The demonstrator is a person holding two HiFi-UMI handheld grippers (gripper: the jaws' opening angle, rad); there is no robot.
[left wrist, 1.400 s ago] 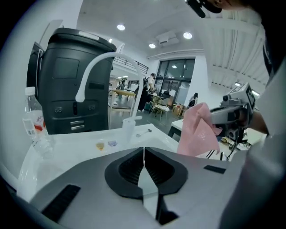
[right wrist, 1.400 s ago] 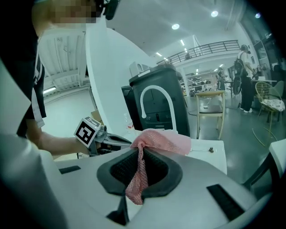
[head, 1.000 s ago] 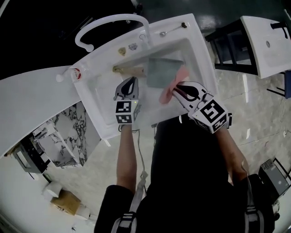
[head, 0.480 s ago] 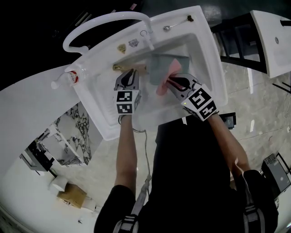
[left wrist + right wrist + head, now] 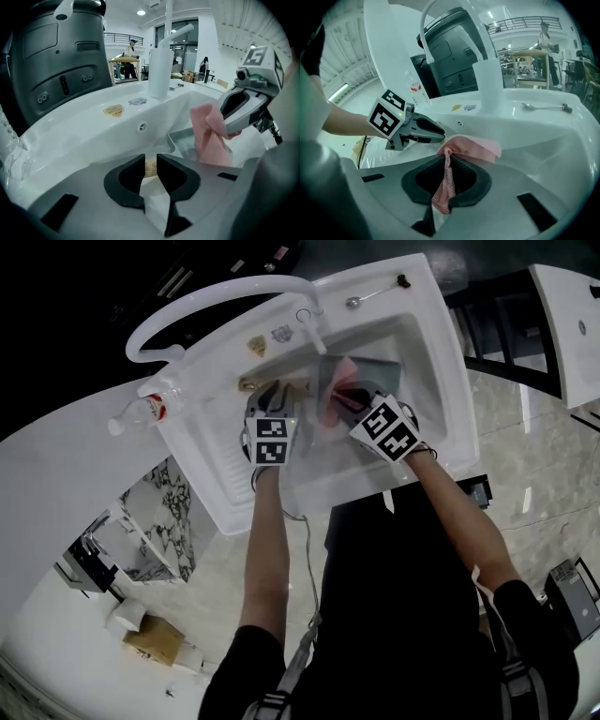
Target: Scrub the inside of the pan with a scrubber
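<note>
A grey square pan (image 5: 377, 369) lies in the white sink (image 5: 442, 362), its wooden handle (image 5: 249, 383) pointing left. My left gripper (image 5: 272, 392) is at that handle; in the left gripper view its jaws (image 5: 151, 161) stand nearly together with the wood (image 5: 150, 168) between them. My right gripper (image 5: 343, 397) is shut on a pink mesh scrubber (image 5: 330, 407), which hangs over the pan's left part. The scrubber (image 5: 471, 146) drapes from the right gripper (image 5: 447, 157), close to the left gripper (image 5: 435, 133). The left gripper view shows the pan (image 5: 183, 140) behind the scrubber (image 5: 208, 136).
A white faucet (image 5: 314, 324) stands at the sink's back edge under a curved white pipe (image 5: 206, 298). A spoon (image 5: 373, 294) lies on the back rim. A plastic bottle (image 5: 141, 409) rests on the counter to the left. Marble floor lies to the right.
Both grippers have moved farther into the sink. The right gripper has carried the pink scrubber left over the pan, closer to the left gripper, which stays at the handle.
</note>
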